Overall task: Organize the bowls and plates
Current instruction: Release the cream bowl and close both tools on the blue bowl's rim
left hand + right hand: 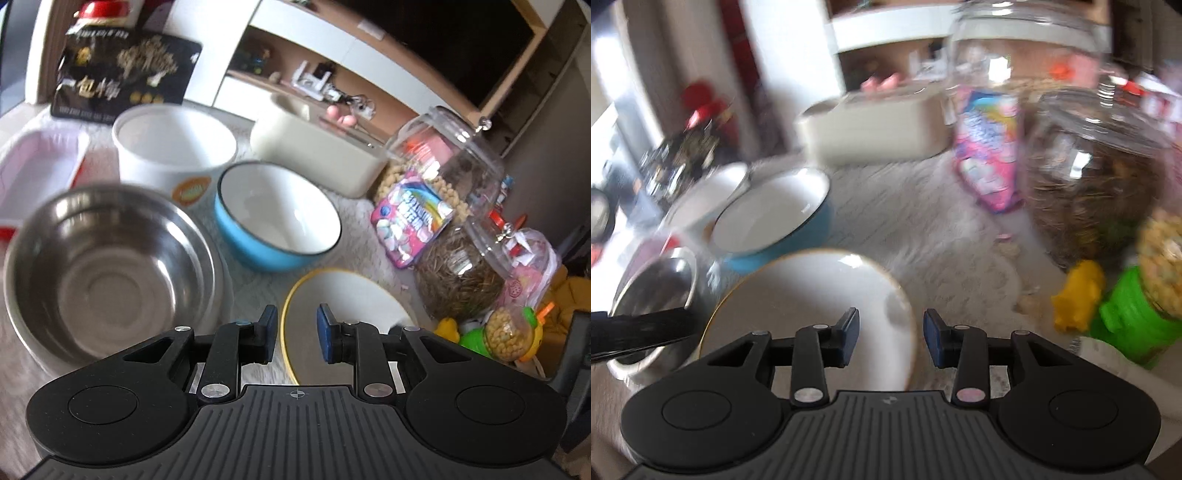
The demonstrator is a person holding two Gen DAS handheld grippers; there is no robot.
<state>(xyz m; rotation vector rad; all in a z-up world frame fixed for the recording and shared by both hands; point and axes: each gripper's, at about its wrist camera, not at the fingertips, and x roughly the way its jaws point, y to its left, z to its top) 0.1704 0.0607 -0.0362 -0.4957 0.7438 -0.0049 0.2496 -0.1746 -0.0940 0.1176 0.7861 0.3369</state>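
L gripper (296, 332) & R gripper (891, 338): fingers apart, nothing clamped, both just above gold-rimmed plate (343, 295); blue bowl (277, 216) behind plate.

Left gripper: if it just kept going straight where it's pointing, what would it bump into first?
Most likely the white plate with the yellow rim: the left gripper points down at it, jaws open and empty. Depth is hard to judge.

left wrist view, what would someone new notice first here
The shiny stainless steel bowl fills the near left, with the blue bowl with a white inside just right of it and a white paper tub behind. A white plate with a gold rim lies nearest the left gripper, and clear snack jars crowd the right edge.
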